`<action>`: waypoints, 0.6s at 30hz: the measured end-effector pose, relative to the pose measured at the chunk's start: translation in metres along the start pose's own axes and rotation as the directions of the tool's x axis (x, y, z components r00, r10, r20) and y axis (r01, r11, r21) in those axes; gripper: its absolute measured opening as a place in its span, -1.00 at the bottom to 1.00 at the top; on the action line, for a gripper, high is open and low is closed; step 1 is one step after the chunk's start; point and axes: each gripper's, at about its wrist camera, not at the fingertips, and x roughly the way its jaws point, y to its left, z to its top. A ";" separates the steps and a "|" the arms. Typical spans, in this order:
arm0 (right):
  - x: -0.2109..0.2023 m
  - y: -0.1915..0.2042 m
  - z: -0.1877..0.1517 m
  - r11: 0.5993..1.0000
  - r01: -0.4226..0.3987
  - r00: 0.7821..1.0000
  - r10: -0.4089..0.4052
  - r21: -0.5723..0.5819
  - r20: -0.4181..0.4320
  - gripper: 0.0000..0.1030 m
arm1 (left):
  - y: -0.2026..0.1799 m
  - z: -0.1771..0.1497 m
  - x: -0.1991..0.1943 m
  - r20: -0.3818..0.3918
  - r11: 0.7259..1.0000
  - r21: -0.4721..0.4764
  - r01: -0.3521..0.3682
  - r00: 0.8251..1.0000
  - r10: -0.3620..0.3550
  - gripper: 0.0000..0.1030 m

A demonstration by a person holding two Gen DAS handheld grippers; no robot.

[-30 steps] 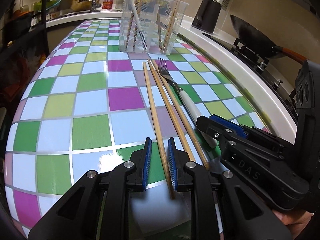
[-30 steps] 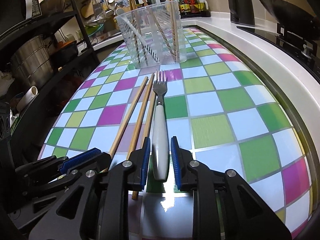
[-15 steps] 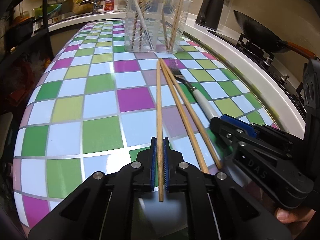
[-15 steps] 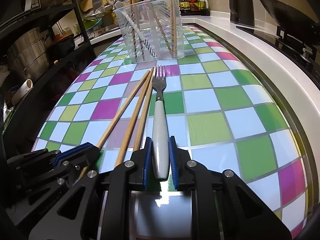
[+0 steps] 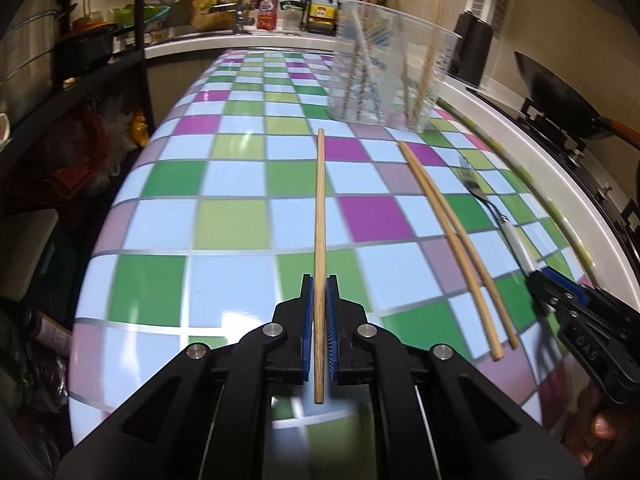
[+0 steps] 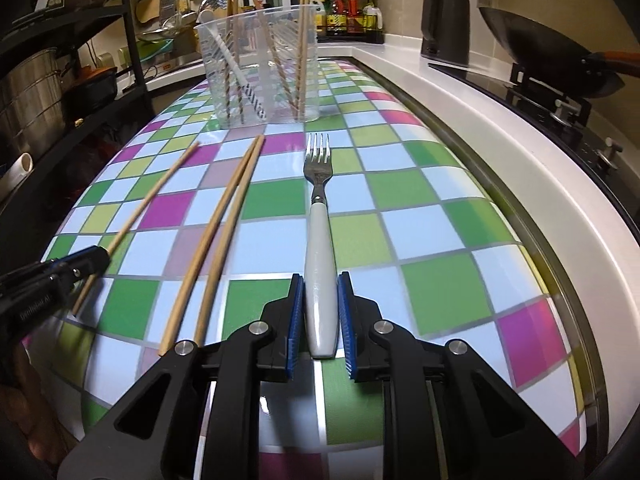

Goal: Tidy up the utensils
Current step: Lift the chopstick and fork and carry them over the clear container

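Both hand-held grippers gripping utensils on checkered tabletop [image 6: 440, 184].
Left hand-held gripper [image 5: 319, 300] pinches one chopstick [image 5: 320, 216]; right hand-held gripper [image 6: 320, 300] pinches fork [image 6: 318, 240] handle; clear cup [image 6: 260, 72] at 12 o'clock.

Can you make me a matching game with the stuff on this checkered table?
Things:
1. fork
2. single chopstick
3. chopstick pair
4. clear cup

States:
A. lying loose on the table
B. clamped in the left gripper
C. standing upright with utensils inside
D. white handle between the right gripper pads

Pairs: 1-D, 2-B, 3-A, 4-C
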 end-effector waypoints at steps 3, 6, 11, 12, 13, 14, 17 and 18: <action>0.000 -0.005 -0.001 1.000 0.007 1.000 -0.007 0.022 0.013 -0.58 | 0.000 0.000 0.000 0.011 1.000 0.020 -0.017 1.000 0.017 -0.86; -0.001 -0.004 -0.002 1.000 0.007 1.000 -0.008 0.019 0.026 -0.58 | -0.001 -0.001 0.000 0.023 0.999 0.029 -0.022 1.000 0.021 -0.86; -0.002 -0.004 -0.004 1.000 0.005 0.999 -0.006 0.015 0.045 -0.57 | 0.000 -0.006 -0.004 0.045 0.998 0.051 -0.033 0.999 0.031 -0.86; -0.002 -0.004 -0.004 1.000 0.007 0.999 -0.008 0.012 0.048 -0.57 | 0.000 -0.007 -0.004 0.049 0.998 0.056 -0.035 0.998 0.032 -0.86; -0.002 -0.003 -0.005 1.000 0.009 0.999 -0.010 0.011 0.052 -0.57 | 0.000 -0.007 -0.004 0.052 0.998 0.060 -0.037 0.998 0.033 -0.85; -0.002 -0.003 -0.005 1.000 0.011 0.998 -0.012 0.009 0.057 -0.57 | 0.000 -0.008 -0.005 0.055 0.997 0.063 -0.037 0.998 0.033 -0.85; -0.002 -0.002 -0.007 1.000 0.018 0.997 -0.018 0.002 0.075 -0.57 | 0.000 -0.009 -0.005 0.064 0.997 0.068 -0.036 0.997 0.032 -0.85; -0.002 -0.001 -0.008 1.000 0.020 0.996 -0.020 0.000 0.082 -0.57 | -0.001 -0.010 -0.006 0.069 0.997 0.072 -0.038 0.997 0.033 -0.85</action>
